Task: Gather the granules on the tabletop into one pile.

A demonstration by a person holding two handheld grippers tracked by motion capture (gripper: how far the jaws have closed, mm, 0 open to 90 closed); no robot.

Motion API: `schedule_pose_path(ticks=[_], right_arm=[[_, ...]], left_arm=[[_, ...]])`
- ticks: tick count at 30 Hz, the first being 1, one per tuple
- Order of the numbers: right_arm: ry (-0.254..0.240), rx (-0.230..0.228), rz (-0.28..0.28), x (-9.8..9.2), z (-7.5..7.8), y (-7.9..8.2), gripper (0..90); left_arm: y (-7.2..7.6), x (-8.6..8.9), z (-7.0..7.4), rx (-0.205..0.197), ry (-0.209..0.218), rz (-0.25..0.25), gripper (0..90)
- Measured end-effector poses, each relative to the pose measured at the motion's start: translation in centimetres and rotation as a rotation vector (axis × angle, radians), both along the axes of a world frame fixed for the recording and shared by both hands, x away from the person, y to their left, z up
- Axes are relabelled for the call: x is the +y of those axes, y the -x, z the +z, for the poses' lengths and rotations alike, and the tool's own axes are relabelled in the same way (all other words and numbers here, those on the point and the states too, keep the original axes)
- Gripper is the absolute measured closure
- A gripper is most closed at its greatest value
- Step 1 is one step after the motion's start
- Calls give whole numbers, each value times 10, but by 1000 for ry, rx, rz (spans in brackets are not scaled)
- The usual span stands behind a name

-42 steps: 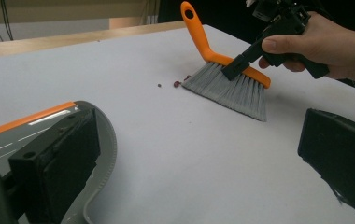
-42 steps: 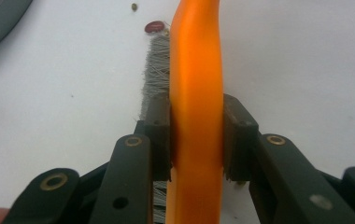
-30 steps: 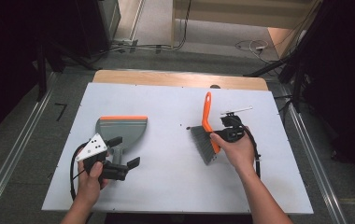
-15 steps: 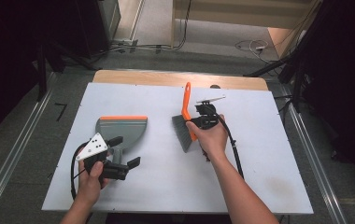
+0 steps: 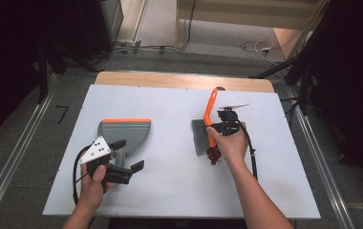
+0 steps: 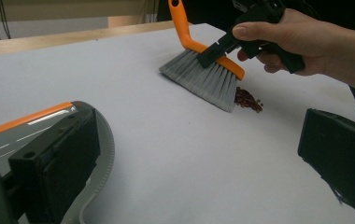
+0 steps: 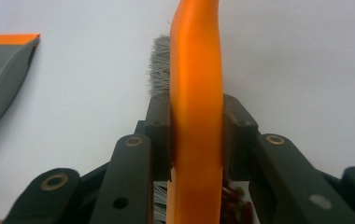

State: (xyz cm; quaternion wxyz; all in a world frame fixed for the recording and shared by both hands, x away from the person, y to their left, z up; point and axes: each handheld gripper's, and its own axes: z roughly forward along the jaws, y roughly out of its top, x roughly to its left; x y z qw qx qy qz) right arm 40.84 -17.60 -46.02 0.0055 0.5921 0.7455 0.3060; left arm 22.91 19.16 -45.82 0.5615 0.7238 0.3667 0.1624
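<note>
Brush (image 5: 207,128) with the orange back and handle and grey bristles sits clamped in your right gripper (image 5: 223,125), right of centre on the white table (image 5: 170,105). From the right gripper view, both black jaws press flat against the sides of the orange back (image 7: 196,107), closed tight on it, with grey bristles poking out beyond and below. Your right hand (image 5: 229,140) wraps the gripper body, and the handle rises away toward the far edge of the table. Bristle tips meet the tabletop, and just beside their near end lies a small heap of dark red crumbs (image 5: 213,154), touching or nearly touching the bristles in the left gripper view (image 6: 248,99).

Over on the left half of the table, the grey dustpan (image 5: 123,131) with its orange lip lies flat, lip toward the far side, well apart from the brush and the crumbs. Your left gripper (image 5: 124,157) hovers at the pan's near end, held in your left hand (image 5: 96,179). Its jaws stand wide apart in the left gripper view: one jaw sits over the pan's grey edge (image 6: 49,135), the other off to the side over bare table, and nothing is pinched between them. A black cable loops from that gripper toward the table's near edge.
</note>
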Motion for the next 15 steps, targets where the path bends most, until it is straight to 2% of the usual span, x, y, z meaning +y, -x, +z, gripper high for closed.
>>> schedule_pose_path(ticks=[5,8,13,15], right_arm=[[2,-1,-21,-13,2,3,673],[-27,-14,-20,-19,5,5,677],[-73,-89,32,-24,25,13,680],[-61,-124,73,-26,37,17,680]], left_arm=[[0,1,0,2,0,2,0],[-1,1,-1,3,1,4,0],[-2,1,-2,4,3,4,0],[-2,1,-1,4,3,4,0]])
